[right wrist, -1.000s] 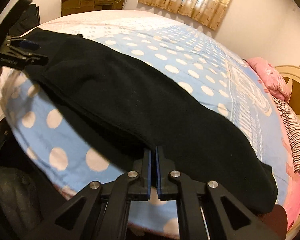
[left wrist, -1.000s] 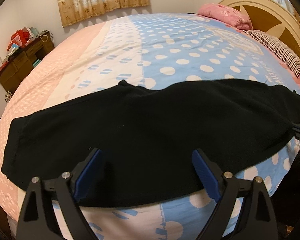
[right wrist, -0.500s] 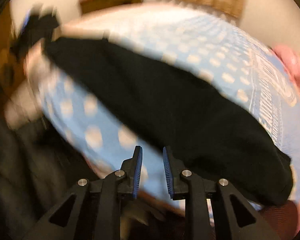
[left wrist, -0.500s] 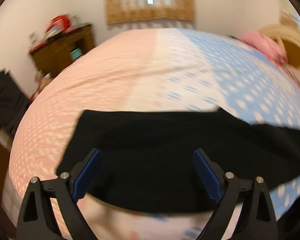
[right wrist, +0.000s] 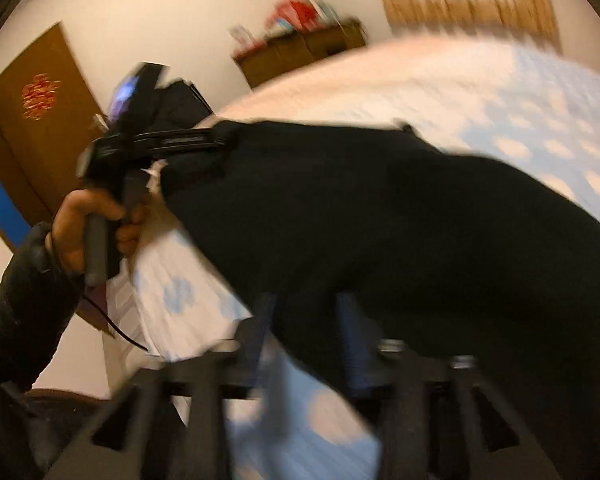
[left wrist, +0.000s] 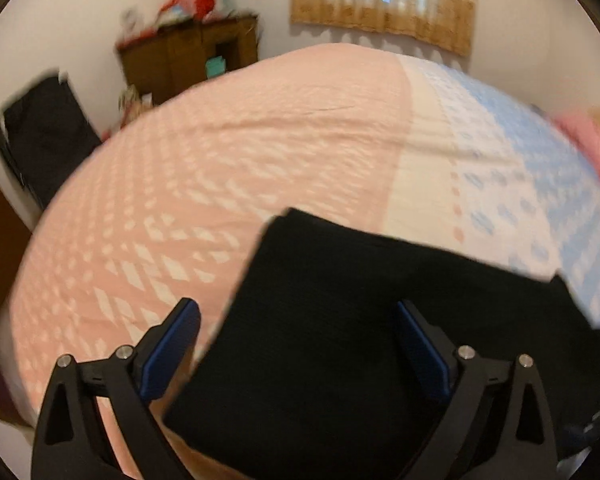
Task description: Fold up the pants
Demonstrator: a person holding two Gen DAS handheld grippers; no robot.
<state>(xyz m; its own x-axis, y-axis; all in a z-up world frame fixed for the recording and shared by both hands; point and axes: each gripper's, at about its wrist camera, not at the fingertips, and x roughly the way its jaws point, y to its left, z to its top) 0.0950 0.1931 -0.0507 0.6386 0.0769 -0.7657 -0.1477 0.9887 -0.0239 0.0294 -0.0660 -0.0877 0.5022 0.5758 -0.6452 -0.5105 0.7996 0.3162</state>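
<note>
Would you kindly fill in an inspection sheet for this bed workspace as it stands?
Surface: pink, white and blue dotted bedspread.
Job's things: black fabric pants spread near the bed edge.
Clutter: pink pillow, blurred.
Grippers: left gripper wide, opening, astride the pants end; right gripper opening, pants edge between its fingers.
Cables: black cable below the hand.
Surroundings: wooden cabinet, curtained window, brown door.

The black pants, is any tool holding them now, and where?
No. The pants lie loose on the bed. The left tool is wide and still opening over one end; the right tool is opening, gripping nothing.
</note>
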